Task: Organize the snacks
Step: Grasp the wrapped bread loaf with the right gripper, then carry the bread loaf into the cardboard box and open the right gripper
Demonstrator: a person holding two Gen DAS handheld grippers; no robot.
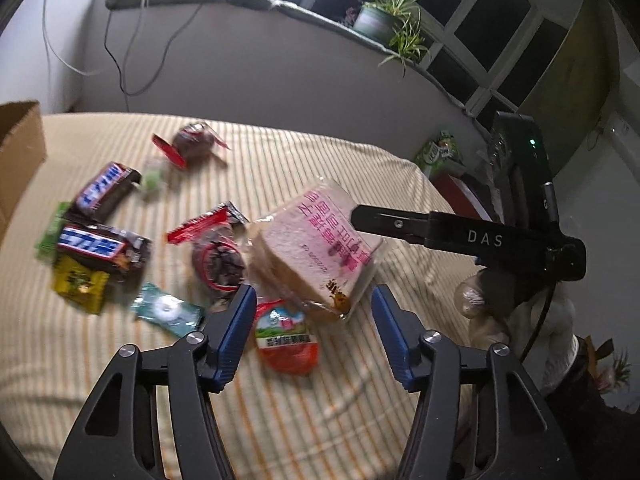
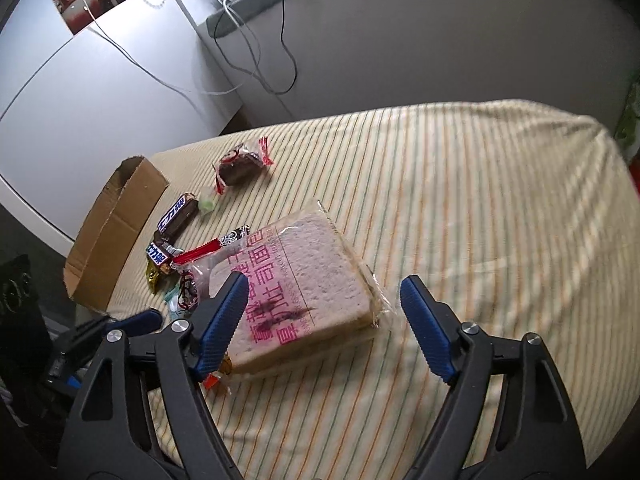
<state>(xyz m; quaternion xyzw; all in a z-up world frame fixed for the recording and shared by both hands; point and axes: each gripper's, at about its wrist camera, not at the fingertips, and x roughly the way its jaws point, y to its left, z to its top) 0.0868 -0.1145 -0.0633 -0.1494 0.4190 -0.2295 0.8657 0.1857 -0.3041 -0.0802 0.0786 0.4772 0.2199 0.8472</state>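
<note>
The left gripper [image 1: 314,312] hangs over a striped cloth [image 1: 360,400], jaws wide apart, blue pads [image 1: 236,332] bare. Between and just past them lie a red pouch [image 1: 287,340] and a bagged bread pack [image 1: 316,244] with pink print. The right gripper [image 1: 360,218] reaches in from the right, its black finger over the bread's far edge; contact is unclear. To the left lie two chocolate bars [image 1: 106,188], a yellow packet [image 1: 80,284], a teal packet [image 1: 168,310] and a dark cake [image 1: 218,260] in red-trimmed wrap. Another wrapped cake [image 1: 196,144] sits farther back. A cardboard box [image 1: 20,156] stands at the left edge. A plant [image 1: 384,16] sits on the sill.
</note>
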